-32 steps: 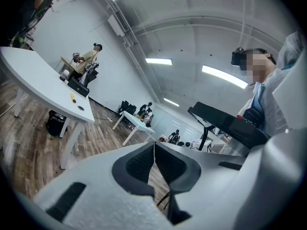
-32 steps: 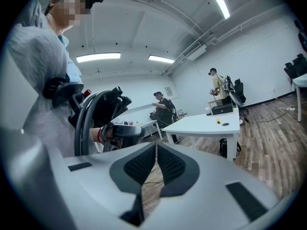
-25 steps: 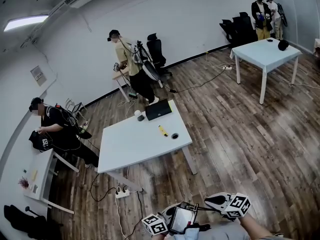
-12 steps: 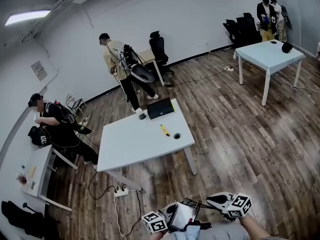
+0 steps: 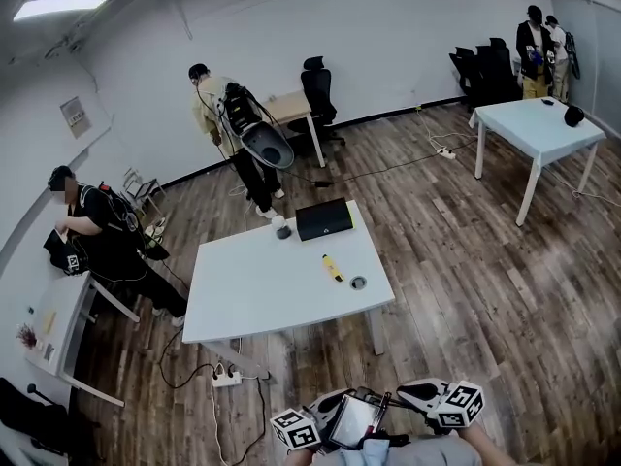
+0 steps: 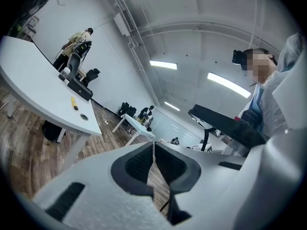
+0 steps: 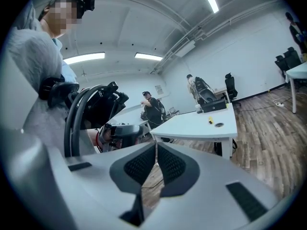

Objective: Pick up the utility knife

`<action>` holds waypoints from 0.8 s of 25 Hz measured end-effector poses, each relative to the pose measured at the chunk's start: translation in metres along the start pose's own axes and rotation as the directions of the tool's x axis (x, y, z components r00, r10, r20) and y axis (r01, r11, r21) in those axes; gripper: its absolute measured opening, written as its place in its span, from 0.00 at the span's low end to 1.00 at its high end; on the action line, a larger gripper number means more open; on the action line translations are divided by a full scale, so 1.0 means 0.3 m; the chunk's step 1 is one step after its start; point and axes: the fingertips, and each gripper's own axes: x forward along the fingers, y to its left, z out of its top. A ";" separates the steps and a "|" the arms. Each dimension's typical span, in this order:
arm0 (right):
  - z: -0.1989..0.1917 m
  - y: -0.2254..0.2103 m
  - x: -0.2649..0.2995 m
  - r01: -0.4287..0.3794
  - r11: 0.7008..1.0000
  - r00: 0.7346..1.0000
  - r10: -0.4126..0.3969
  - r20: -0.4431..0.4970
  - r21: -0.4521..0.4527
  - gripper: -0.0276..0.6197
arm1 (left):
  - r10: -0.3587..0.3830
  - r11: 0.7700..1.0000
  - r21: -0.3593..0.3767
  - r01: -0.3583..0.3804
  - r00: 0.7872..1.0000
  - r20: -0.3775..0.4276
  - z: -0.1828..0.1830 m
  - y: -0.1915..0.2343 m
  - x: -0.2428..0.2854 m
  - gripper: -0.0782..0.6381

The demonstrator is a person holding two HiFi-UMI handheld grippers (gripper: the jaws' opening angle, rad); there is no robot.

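Both grippers (image 6: pixel 153 150) (image 7: pixel 156 152) far from utility knife (image 5: pixel 332 267)

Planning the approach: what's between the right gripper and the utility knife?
Head view: only bare wood floor, then the white table's near edge. The right gripper, shut, is well short of the utility knife.

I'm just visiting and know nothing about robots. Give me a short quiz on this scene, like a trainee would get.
1. True or false: the yellow utility knife lies on the white table, well away from both grippers.
2. On the left gripper and the right gripper, the fingers are: A) wide open; B) shut with nothing between them; C) shut on the knife.
3. In the head view, which lies closer to the table's right edge: the knife or the round cable hole?

Key: 1 true; 2 B; 3 the cable hole.
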 end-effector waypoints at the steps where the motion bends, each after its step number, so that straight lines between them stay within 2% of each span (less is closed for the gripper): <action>1: 0.019 -0.019 0.034 -0.001 1.000 1.000 0.001 -0.003 0.003 0.09 | 0.003 1.000 0.003 -0.003 1.000 0.011 0.035 0.035 0.002 0.13; 6: 0.113 -0.092 0.193 -0.009 1.000 1.000 0.009 -0.020 0.006 0.09 | 0.031 0.999 -0.023 -0.030 0.998 0.050 0.187 0.178 -0.011 0.13; 13: 0.231 -0.195 0.394 -0.019 1.000 1.000 0.019 -0.023 -0.004 0.09 | 0.058 0.998 -0.018 -0.057 0.995 0.081 0.364 0.370 -0.035 0.14; 20: 0.306 -0.246 0.563 -0.019 1.000 1.000 0.018 -0.022 -0.012 0.09 | 0.052 0.999 0.000 -0.053 0.995 0.089 0.489 0.508 -0.074 0.14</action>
